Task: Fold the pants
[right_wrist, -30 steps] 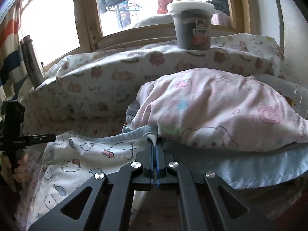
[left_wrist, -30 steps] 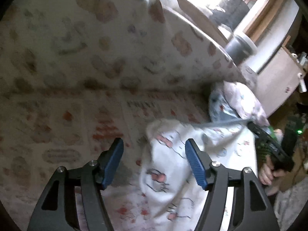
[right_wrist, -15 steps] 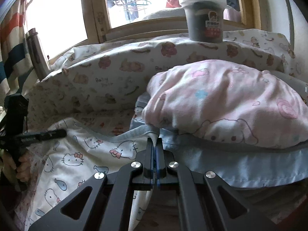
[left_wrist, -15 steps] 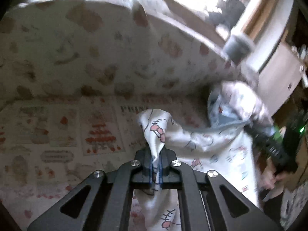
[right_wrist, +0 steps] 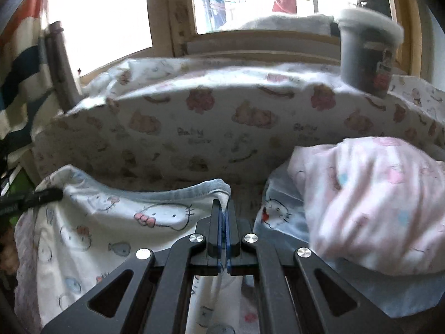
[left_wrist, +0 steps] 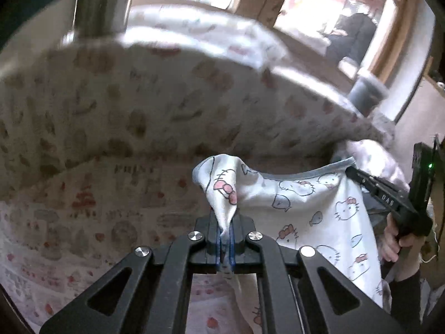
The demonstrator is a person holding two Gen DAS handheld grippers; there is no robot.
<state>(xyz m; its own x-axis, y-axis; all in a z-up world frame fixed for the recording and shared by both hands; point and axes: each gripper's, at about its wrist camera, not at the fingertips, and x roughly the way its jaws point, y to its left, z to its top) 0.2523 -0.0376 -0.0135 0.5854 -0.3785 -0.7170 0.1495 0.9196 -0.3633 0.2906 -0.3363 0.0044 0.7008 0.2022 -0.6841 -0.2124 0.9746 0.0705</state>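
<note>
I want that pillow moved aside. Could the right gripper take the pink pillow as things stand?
Probably not yet: the right gripper is shut on the pants. The pink pillow lies close beside, unobstructed.

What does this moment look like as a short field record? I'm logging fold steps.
garment: white cat-print pants, lifted and stretched between both grippers
left gripper: shut on pants, cloth bunched between its fingers
right gripper: shut on pants at the blue-grey waistband
beside: pink pillow
behind: printed bumper, grey tub on the sill
</note>
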